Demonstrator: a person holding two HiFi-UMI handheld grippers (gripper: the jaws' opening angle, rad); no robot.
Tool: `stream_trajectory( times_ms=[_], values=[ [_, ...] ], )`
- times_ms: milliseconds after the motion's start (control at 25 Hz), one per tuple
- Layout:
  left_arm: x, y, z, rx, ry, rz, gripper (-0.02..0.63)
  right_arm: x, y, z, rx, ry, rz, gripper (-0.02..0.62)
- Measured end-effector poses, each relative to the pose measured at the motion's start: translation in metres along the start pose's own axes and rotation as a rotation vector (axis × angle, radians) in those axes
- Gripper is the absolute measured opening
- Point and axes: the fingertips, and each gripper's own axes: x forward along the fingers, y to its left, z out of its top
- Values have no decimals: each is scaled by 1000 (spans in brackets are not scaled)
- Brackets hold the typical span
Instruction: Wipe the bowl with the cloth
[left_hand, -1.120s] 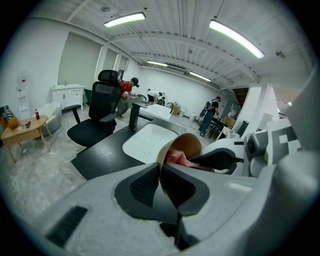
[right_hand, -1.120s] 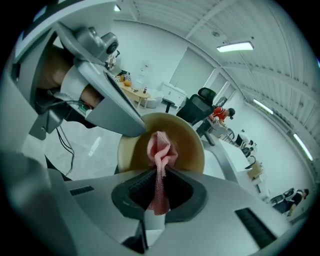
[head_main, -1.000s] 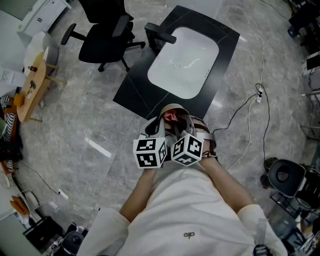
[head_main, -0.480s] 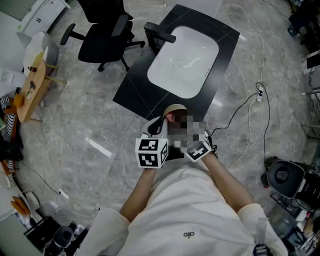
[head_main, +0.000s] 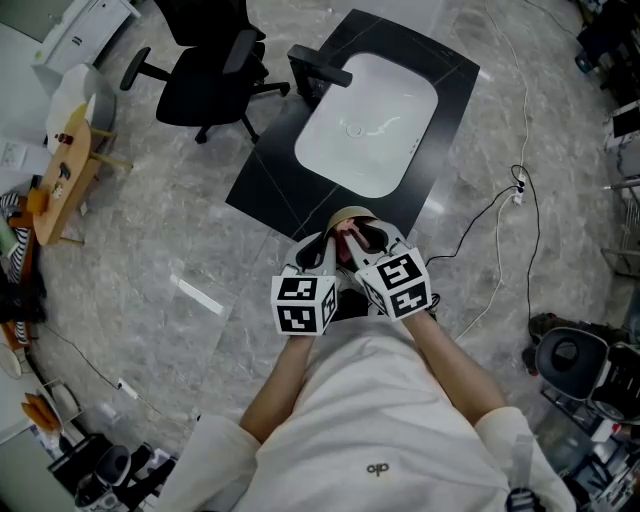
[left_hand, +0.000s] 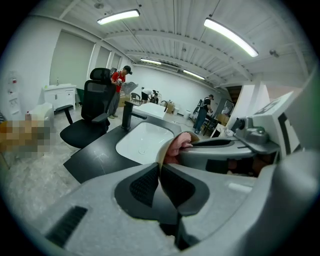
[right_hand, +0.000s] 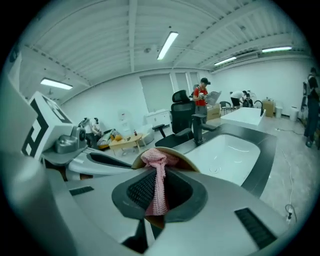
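A tan bowl (head_main: 347, 218) is held up in front of the person's chest, tilted on its side. My left gripper (head_main: 320, 252) is shut on the bowl's thin rim (left_hand: 160, 159), which runs between the pads. My right gripper (head_main: 358, 243) is shut on a pink cloth (right_hand: 157, 176), whose bunched end presses into the bowl's hollow (right_hand: 176, 160). The cloth (left_hand: 178, 146) shows inside the bowl in the left gripper view, with the right gripper (left_hand: 226, 150) just behind it. The two grippers stand close side by side.
Ahead is a black counter (head_main: 268, 170) with a white sink (head_main: 368, 120) and a black tap (head_main: 318, 68). A black office chair (head_main: 215, 75) stands to the left, with a small wooden table (head_main: 62, 180) further left. Cables (head_main: 495, 215) run over the floor at the right.
My right gripper has shifted a little to the right and twisted, drawing the cloth across the inside of the bowl. The left gripper and bowl have stayed in place.
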Motion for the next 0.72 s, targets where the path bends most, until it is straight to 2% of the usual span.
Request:
stream_trajectory(
  times_ms=[200, 280, 480, 720],
  values=[
    [-2, 12, 8, -31, -39, 40, 21, -6, -20, 4, 229, -62, -63, 28],
    [-4, 17, 11, -32, -51, 65, 21, -8, -26, 1, 285, -55, -91, 28],
    [-9, 27, 14, -34, -69, 112, 21, -10, -29, -7, 277, 0, -142, 28],
    [-6, 12, 5, -14, -30, 51, 21, -10, -22, 1, 298, -44, -91, 28]
  ],
)
